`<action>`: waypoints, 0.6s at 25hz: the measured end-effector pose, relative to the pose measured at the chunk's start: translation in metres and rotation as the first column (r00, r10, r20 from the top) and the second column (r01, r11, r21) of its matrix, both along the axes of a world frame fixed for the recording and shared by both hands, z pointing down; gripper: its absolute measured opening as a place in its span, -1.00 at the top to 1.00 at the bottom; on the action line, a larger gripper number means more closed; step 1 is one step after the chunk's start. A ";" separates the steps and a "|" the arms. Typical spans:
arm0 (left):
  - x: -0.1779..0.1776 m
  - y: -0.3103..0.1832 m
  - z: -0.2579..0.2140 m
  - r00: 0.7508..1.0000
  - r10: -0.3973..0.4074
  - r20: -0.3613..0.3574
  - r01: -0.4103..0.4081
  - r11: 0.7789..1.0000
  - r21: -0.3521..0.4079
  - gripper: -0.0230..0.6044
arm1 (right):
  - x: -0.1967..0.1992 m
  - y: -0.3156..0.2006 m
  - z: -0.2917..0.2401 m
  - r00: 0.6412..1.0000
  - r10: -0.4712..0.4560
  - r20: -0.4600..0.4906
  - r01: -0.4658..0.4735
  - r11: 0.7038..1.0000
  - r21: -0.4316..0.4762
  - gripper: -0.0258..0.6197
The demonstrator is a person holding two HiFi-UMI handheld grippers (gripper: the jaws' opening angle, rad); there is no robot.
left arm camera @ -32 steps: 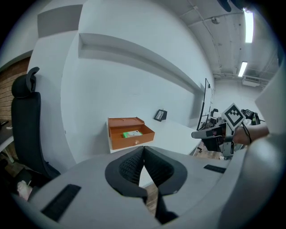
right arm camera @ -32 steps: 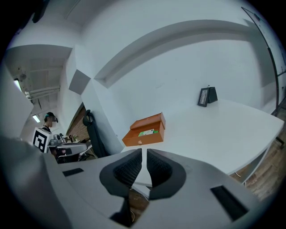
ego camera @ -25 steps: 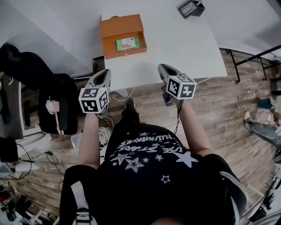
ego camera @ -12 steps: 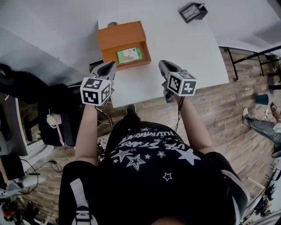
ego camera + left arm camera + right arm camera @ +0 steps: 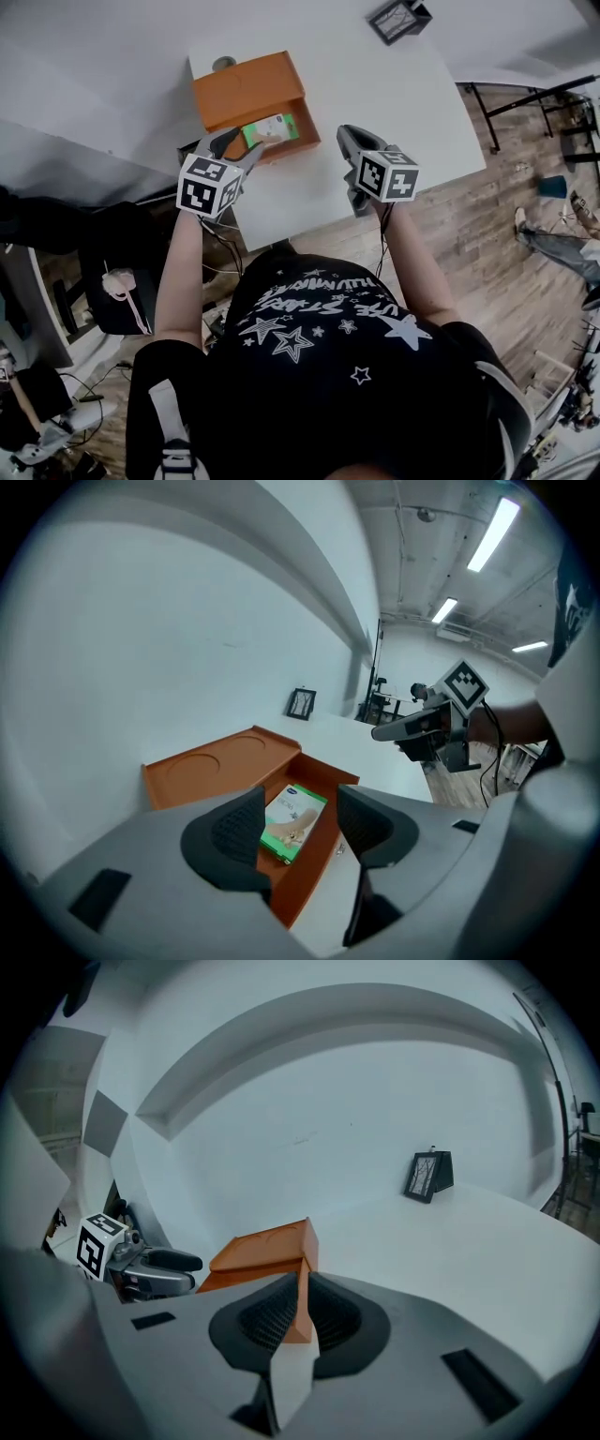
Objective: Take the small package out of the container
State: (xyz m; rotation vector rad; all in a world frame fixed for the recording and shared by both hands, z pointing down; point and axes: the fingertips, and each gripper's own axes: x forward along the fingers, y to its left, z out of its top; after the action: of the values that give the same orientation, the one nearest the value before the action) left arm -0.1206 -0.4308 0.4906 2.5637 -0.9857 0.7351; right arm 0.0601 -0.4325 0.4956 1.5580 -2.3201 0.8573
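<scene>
**Left gripper opening over the package, right gripper idle beside the box**

From up here I look down on a white worktop (image 5: 403, 103) standing on a wood-plank floor (image 5: 487, 216). An orange container (image 5: 246, 86) sits at the worktop's left end, near the wall. Its lid is folded back flat and shows a round recess, and its open tray faces me.

My left gripper (image 5: 300, 819) hangs over the tray's near edge. Its jaws are opening, and the pads touch nothing. Through the gap between them I see the package below, but it is not pinched.

My right gripper (image 5: 300, 1314) hovers over bare worktop just to the right of the container, close to the near edge. Its pads stand only a narrow slit apart, with nothing held between them. Through the slit I see just a corner of the orange box and some white surface.

The small package (image 5: 272, 128) is green and white. It lies flat inside the container's tray and reaches toward the right-hand wall.

Well apart from all this, a small black frame (image 5: 394, 19) stands upright at the far side of the worktop.
</scene>
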 end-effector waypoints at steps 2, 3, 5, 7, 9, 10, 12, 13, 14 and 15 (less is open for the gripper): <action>0.005 -0.005 0.010 0.998 0.054 0.025 -0.054 0.998 -0.029 0.05 | 0.001 -0.005 0.004 1.000 0.009 -0.006 -0.009 1.000 -0.010 0.73; 0.008 -0.007 0.015 0.996 0.082 0.038 -0.080 0.996 -0.044 0.01 | 0.002 -0.007 0.005 1.000 0.015 -0.010 -0.015 1.000 -0.015 0.73; 0.013 -0.012 0.025 0.989 0.131 0.070 -0.127 0.990 -0.069 -0.05 | 0.005 -0.011 0.009 1.000 0.025 -0.015 -0.026 0.999 -0.024 0.73; 0.016 -0.016 0.035 0.979 0.171 0.107 -0.162 0.983 -0.090 -0.08 | 0.006 -0.015 0.011 0.999 0.033 -0.021 -0.034 0.999 -0.031 0.73; 0.018 -0.020 0.045 0.966 0.209 0.150 -0.193 0.975 -0.113 -0.10 | 0.007 -0.019 0.015 0.999 0.040 -0.027 -0.041 0.998 -0.040 0.73; 0.019 -0.021 0.050 0.959 0.227 0.172 -0.207 0.970 -0.124 -0.11 | 0.008 -0.020 0.016 0.999 0.042 -0.029 -0.044 0.998 -0.045 0.73; 0.022 -0.025 0.059 0.943 0.257 0.212 -0.231 0.963 -0.140 -0.13 | 0.008 -0.026 0.019 0.998 0.046 -0.032 -0.047 0.998 -0.050 0.73; 0.023 -0.028 0.063 0.935 0.271 0.230 -0.242 0.959 -0.144 -0.14 | 0.008 -0.029 0.020 0.998 0.046 -0.033 -0.048 0.998 -0.051 0.73; 0.024 -0.029 0.067 0.926 0.285 0.248 -0.255 0.956 -0.147 -0.15 | 0.007 -0.031 0.021 0.998 0.047 -0.033 -0.049 0.997 -0.052 0.73; 0.026 -0.031 0.071 0.916 0.301 0.266 -0.269 0.951 -0.150 -0.15 | 0.007 -0.033 0.022 0.998 0.049 -0.033 -0.050 0.997 -0.054 0.73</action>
State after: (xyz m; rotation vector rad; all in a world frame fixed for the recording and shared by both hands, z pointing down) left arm -0.0945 -0.4613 0.5615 2.5783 -0.6246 1.2338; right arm 0.0672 -0.4651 0.5176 1.6009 -2.2257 0.8928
